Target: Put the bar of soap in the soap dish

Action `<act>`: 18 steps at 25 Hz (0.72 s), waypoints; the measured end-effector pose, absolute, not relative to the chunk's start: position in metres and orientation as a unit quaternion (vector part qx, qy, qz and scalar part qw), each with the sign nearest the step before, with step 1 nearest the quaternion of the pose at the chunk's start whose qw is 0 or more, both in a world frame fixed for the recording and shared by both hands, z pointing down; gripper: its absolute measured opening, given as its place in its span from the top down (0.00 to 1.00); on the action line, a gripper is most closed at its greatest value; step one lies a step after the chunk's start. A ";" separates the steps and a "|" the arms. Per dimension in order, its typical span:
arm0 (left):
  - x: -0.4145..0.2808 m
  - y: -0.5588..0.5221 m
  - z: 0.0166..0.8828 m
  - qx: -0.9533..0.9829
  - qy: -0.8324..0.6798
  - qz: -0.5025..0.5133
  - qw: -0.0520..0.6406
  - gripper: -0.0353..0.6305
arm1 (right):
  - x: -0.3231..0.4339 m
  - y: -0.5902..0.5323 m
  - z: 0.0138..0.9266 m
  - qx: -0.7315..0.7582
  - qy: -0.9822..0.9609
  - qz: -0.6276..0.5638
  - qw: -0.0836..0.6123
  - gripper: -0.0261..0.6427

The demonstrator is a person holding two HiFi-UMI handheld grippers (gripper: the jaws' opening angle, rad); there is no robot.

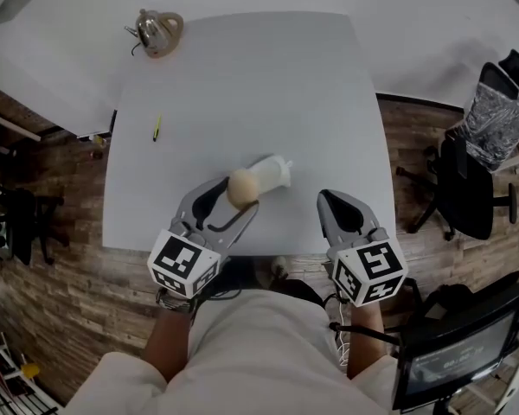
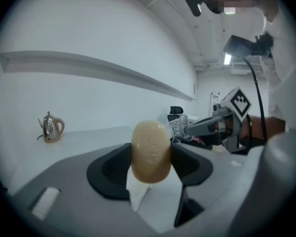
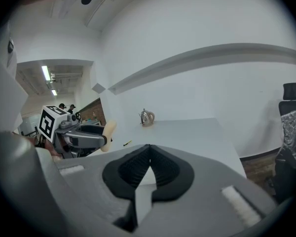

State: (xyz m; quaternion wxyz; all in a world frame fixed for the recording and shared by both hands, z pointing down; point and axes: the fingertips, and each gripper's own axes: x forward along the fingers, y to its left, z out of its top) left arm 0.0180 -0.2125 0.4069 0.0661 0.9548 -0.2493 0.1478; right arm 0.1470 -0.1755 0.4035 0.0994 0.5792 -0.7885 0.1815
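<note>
Beige bar of soap [image 2: 151, 152] pinched in my left claw [image 1: 240, 194] — beside the white soap dish [image 1: 275, 170] on the worktop [image 1: 242, 85]; my right claw [image 3: 149, 158] is pressed together, empty.

- A pale grey table [image 1: 242, 76] stands with its far edge against a white wall [image 1: 432, 33]
- A ledge [image 3: 212, 56] runs along that wall, above the table
- A steel kettle [image 1: 158, 31] sits on the table's far left corner, and a pen [image 1: 156, 127] lies near the left edge
- A wood-plank floor [image 1: 415, 154] shows on both sides of the table
- A black chair [image 1: 471, 184] stands to the right of the table, with a silvery cover [image 1: 497, 115] on its back
- A dark monitor [image 1: 454, 361] sits at the lower right
- Strip lights [image 3: 46, 73] glow on the ceiling of the room beyond
</note>
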 end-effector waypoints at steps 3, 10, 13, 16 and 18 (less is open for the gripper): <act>0.021 -0.221 0.410 0.956 -0.239 0.155 0.069 0.54 | 0.146 -0.183 0.408 0.579 -0.786 0.193 0.098 0.96; 0.025 -0.242 0.424 0.958 -0.215 0.177 0.071 0.54 | 0.150 -0.200 0.426 0.585 -0.773 0.217 0.110 0.96; 0.028 -0.247 0.434 0.957 -0.204 0.189 0.077 0.54 | 0.155 -0.204 0.434 0.595 -0.762 0.229 0.111 0.96; 0.028 -0.251 0.445 0.956 -0.195 0.199 0.086 0.54 | 0.159 -0.206 0.442 0.605 -0.751 0.241 0.112 0.96; 0.029 -0.252 0.450 0.956 -0.189 0.204 0.092 0.54 | 0.161 -0.207 0.446 0.609 -0.745 0.248 0.113 0.96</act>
